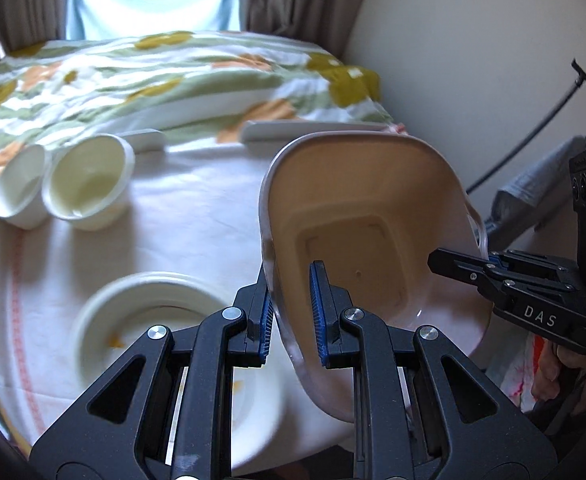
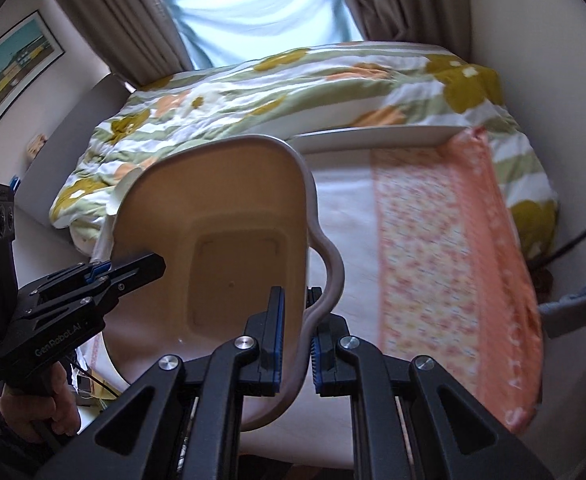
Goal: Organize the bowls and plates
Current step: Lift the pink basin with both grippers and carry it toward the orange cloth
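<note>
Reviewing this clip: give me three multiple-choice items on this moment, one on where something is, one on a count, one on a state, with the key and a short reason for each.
1. Where is the round plate with yellow stains?
A. On the white cloth, below the left gripper
B. On the flowered quilt
C. Inside the square dish

2. How many small white cups stand side by side at the far left of the cloth?
A. One
B. Two
C. Four

3. How is the beige square dish held?
A. Lying flat on the cloth, untouched
B. By the left gripper alone
C. Tilted up, both grippers on its rim

Key:
1 A: the round plate lies on the white cloth under the left gripper.
2 B: two small white cups stand together.
3 C: the square dish stands tilted, with the right gripper on the opposite rim.
</note>
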Action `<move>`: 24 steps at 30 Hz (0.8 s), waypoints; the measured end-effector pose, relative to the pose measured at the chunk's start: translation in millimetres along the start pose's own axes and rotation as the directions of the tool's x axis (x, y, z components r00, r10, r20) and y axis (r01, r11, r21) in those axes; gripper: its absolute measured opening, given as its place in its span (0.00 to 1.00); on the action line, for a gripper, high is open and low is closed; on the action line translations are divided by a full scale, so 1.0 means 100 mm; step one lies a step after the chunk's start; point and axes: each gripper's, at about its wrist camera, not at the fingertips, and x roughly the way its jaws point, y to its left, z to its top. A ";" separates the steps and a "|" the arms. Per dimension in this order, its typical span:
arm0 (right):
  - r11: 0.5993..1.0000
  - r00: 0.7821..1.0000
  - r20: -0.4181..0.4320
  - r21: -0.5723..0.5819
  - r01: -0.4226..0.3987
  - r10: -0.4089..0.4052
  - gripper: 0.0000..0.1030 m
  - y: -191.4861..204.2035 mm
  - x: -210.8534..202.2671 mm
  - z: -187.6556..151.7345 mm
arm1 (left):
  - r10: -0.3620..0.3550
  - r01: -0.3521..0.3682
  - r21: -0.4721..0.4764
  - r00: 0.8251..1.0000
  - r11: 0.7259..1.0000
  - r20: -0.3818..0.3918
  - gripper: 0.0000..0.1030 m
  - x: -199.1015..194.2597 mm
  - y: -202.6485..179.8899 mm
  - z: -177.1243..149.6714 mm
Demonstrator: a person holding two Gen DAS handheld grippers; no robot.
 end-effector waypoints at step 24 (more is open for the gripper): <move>1.000 0.995 -0.092 0.007 0.029 -0.028 0.10 -1.22 0.50 -0.26 | 0.035 -0.036 0.001 0.983 0.999 -0.182 0.15 1.33 -0.72 -0.21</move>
